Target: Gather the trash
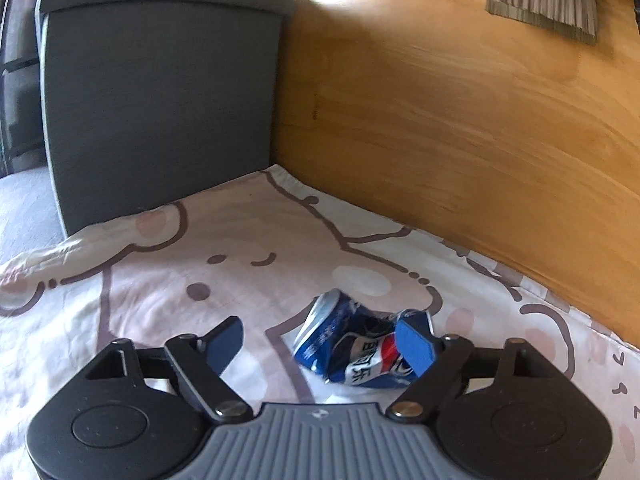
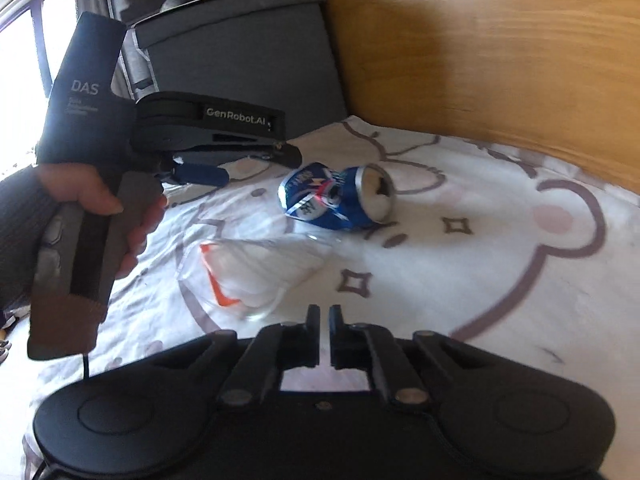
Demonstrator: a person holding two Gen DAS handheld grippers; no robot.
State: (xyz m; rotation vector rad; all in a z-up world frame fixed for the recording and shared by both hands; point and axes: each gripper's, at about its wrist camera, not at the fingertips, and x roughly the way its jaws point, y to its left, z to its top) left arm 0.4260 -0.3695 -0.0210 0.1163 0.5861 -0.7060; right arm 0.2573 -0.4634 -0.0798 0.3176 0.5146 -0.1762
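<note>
My left gripper has its jaws wide apart, and the crushed blue can lies on the bed sheet between them, nearer to the right blue pad. I cannot tell whether that pad touches it. The can is dented and folded, with red and white logo and white letters. My right gripper has its jaws almost together, holding nothing. Only the right wrist view shows the can's open top, a clear plastic bag with orange mark before it, and my left hand.
</note>
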